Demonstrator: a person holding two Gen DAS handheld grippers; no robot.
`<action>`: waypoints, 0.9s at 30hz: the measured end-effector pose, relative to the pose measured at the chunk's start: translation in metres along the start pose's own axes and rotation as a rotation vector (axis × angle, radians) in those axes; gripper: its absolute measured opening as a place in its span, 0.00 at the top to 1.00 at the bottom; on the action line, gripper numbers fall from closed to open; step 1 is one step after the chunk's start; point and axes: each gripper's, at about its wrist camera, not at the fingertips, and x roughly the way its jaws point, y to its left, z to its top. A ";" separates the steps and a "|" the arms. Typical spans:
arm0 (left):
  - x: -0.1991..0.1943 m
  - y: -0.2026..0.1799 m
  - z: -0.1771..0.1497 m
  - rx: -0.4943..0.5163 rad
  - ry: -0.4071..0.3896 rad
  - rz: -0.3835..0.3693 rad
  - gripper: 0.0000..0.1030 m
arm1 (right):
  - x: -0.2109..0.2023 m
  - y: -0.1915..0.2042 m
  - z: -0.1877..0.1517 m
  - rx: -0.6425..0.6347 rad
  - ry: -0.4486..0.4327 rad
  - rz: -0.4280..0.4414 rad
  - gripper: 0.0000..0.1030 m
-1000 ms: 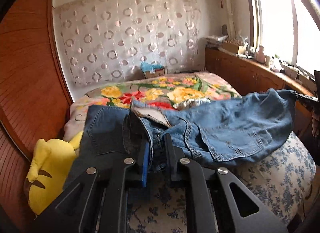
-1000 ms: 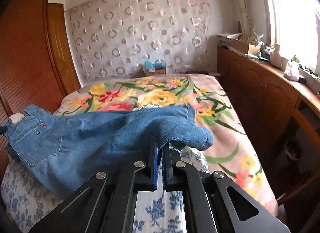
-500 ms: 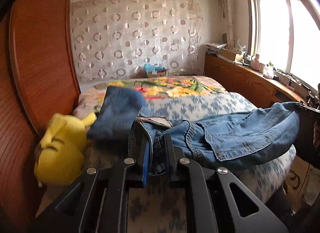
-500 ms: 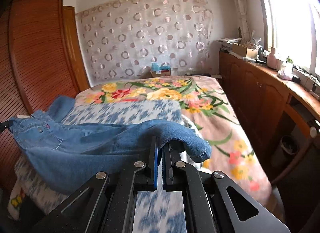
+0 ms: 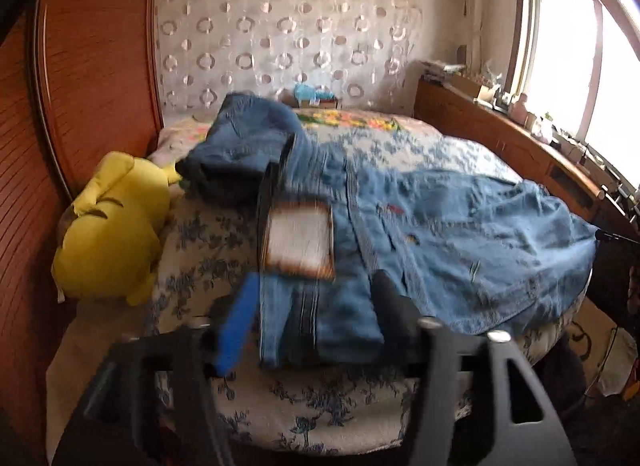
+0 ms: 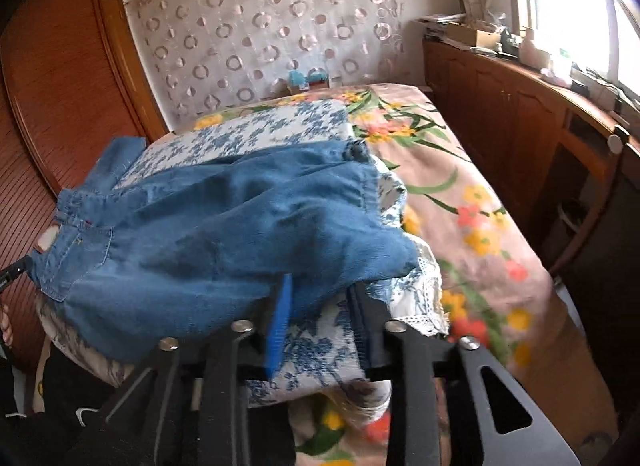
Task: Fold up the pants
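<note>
Jeans (image 5: pixel 460 234) lie spread across the blue-flowered quilt (image 5: pixel 320 406), their pale waistband patch (image 5: pixel 299 240) too blurred to read. Beside them slumps a yellow plush toy (image 5: pixel 108 225). The left gripper (image 5: pixel 308 318) has just been opening, waistband loose between its jaws; the right gripper (image 6: pixel 320 314), also just parting, straddles the hem.

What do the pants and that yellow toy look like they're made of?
Pants: blue denim, going by the faded matte weave, stitched seams and back pocket, with what looks like a leather or paper waist patch. Yellow toy: soft plush fabric, probably stuffed, judging by its rounded, creased shape.
</note>
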 end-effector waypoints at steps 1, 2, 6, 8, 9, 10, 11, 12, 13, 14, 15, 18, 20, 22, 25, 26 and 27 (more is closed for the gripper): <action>0.000 0.000 0.004 -0.003 -0.011 -0.004 0.27 | 0.000 0.004 0.007 -0.004 -0.012 -0.017 0.62; 0.000 0.003 0.007 -0.006 -0.017 -0.012 0.26 | -0.002 0.008 0.014 -0.010 -0.025 -0.035 0.60; 0.012 -0.002 0.023 0.016 -0.028 -0.020 0.26 | -0.008 0.017 0.028 -0.015 -0.073 -0.064 0.50; 0.023 -0.006 0.030 0.030 -0.030 -0.024 0.26 | 0.004 0.021 0.036 -0.024 -0.083 -0.047 0.49; 0.027 -0.006 0.033 0.032 -0.027 -0.025 0.26 | 0.011 0.023 0.040 -0.030 -0.085 -0.034 0.48; 0.032 -0.006 0.036 0.033 -0.023 -0.022 0.26 | 0.021 0.024 0.043 -0.032 -0.079 -0.022 0.47; 0.038 -0.006 0.040 0.034 -0.022 -0.022 0.26 | 0.035 0.023 0.050 -0.029 -0.068 -0.011 0.47; 0.040 -0.007 0.041 0.036 -0.021 -0.022 0.26 | 0.048 0.024 0.055 -0.027 -0.056 0.003 0.47; 0.045 -0.006 0.044 0.038 -0.018 -0.019 0.26 | 0.058 0.021 0.060 -0.027 -0.046 0.010 0.47; 0.049 -0.005 0.048 0.038 -0.015 -0.011 0.26 | 0.066 0.017 0.065 -0.028 -0.037 0.004 0.47; 0.052 -0.004 0.050 0.037 -0.012 -0.007 0.26 | 0.077 0.017 0.072 -0.030 -0.030 -0.004 0.47; 0.065 0.002 0.059 0.022 0.003 -0.003 0.26 | 0.099 0.007 0.088 -0.035 0.000 -0.001 0.47; 0.073 0.005 0.063 0.021 0.014 -0.002 0.26 | 0.110 0.003 0.096 -0.033 0.028 0.010 0.47; 0.083 0.007 0.067 0.025 0.027 0.002 0.26 | 0.121 0.000 0.103 -0.029 0.053 0.013 0.47; 0.095 0.009 0.071 0.023 0.051 -0.003 0.33 | 0.137 -0.005 0.110 -0.024 0.096 0.026 0.47; 0.098 0.009 0.072 0.024 0.056 -0.004 0.36 | 0.142 -0.006 0.111 -0.022 0.108 0.030 0.47; 0.101 0.009 0.074 0.029 0.057 -0.004 0.38 | 0.146 -0.007 0.111 -0.020 0.118 0.040 0.47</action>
